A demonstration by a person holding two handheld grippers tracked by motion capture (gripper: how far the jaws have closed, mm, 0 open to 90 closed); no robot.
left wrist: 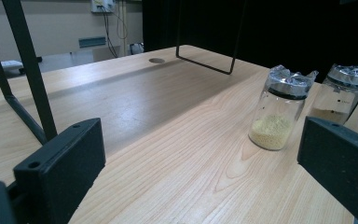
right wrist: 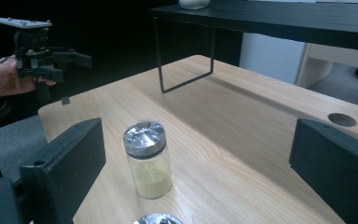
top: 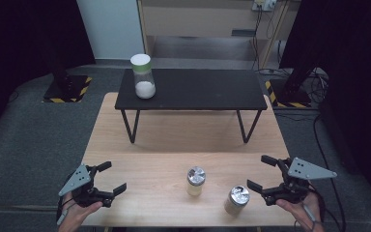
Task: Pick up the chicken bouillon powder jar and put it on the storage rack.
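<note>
Wooden counter carries black raised shelf at far side. Green-lidded jar with white contents stands upright on shelf's left end. Left gripper at counter's near left corner, jaws wide apart, holding nothing. Right gripper at near right, jaws wide apart, empty. Between them, two foil-capped jars upright on counter: yellow-grain jar near centre, second jar just beside right gripper, not touched.

Dim, soft overhead light, dark vignetted edges, faint shadow under the shelf.
</note>
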